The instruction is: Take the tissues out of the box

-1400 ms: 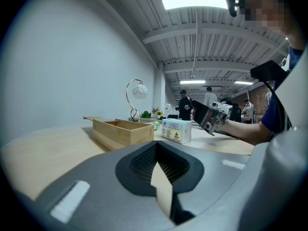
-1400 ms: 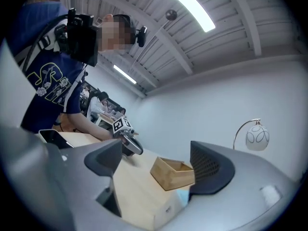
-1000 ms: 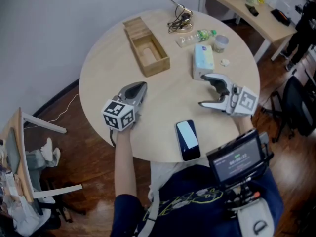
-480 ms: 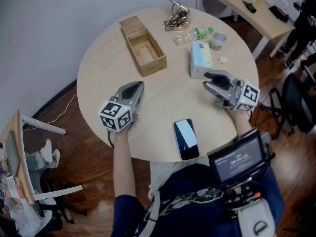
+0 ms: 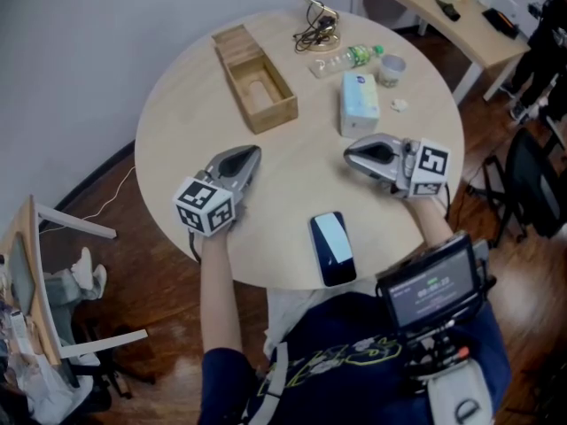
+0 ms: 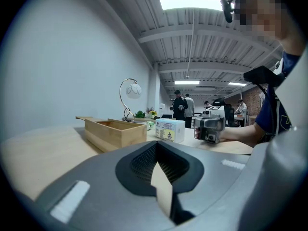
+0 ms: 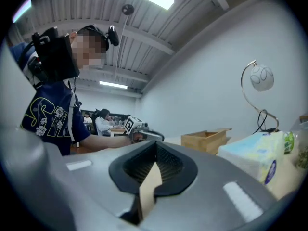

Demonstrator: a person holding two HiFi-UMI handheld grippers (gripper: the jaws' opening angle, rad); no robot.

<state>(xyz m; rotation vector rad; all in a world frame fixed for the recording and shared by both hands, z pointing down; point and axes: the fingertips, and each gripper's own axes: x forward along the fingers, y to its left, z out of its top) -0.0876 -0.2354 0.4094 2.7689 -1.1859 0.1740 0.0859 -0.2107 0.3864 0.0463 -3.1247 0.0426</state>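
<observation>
In the head view, both grippers rest low over the round counter (image 5: 301, 184). The left gripper (image 5: 251, 154) has its fingers clenched with nothing between them. Ahead of those fingers and a little to their left stands the open wooden box (image 5: 254, 78). The right gripper (image 5: 350, 152) points across the counter towards the left one. Its fingers have just been closing and are now pressed together on nothing. The tissue pack (image 5: 360, 104) lies on the counter outside the wooden box, near the right side of the right fingers but not touching them. A phone (image 5: 332, 248) lies behind both sets of fingertips, near the person. A bottle (image 5: 345, 60) and a cup (image 5: 390, 69) sit beyond the tissue pack.

In the left gripper view, the left gripper (image 6: 157, 149) shows its fingers meeting at the tips. The wooden box (image 6: 115, 131) is ahead to their left and the tissue pack (image 6: 170, 130) almost straight ahead. The right gripper (image 6: 209, 127) is ahead to the right. A lamp (image 6: 129, 97) rises behind the box.

In the right gripper view, the right gripper (image 7: 155, 163) has its fingers together and empty. The tissue pack (image 7: 255, 160) lies close on their right, and the wooden box (image 7: 206, 141) is farther ahead. The left gripper (image 7: 144, 134) is straight ahead, slightly left.
</observation>
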